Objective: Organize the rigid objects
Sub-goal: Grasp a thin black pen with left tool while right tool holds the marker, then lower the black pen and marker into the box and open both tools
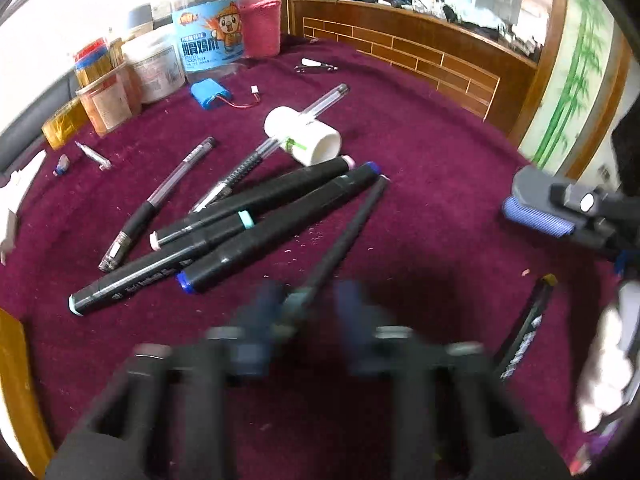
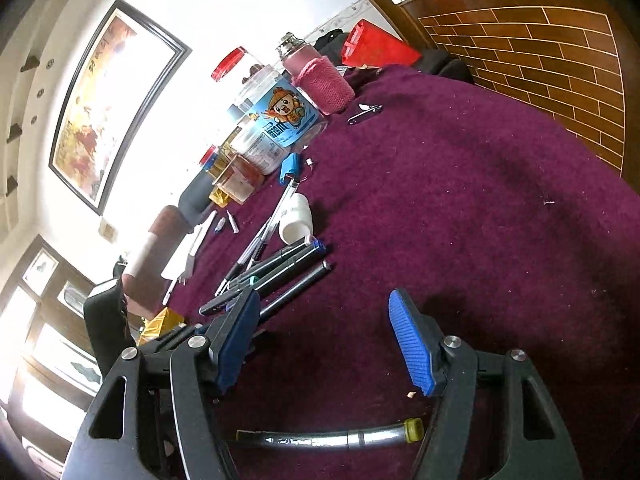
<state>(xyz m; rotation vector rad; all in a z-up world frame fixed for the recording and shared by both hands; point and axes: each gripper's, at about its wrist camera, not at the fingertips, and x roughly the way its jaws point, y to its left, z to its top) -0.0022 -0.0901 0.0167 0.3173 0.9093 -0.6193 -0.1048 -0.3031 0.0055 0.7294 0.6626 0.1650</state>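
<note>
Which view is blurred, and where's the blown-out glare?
Left wrist view: the left gripper is motion-smeared around a thin black pen, while the markers beyond stay sharp. Right wrist view: the right gripper is crisp, but the white wall and window at left are washed out. Both views bend strongly at the edges.

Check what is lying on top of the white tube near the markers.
A clear gel pen lies slanted across the white tube, tip down by the black markers. A green mark shows under the pen. The tube's inside and whatever is beneath it are hidden.
</note>
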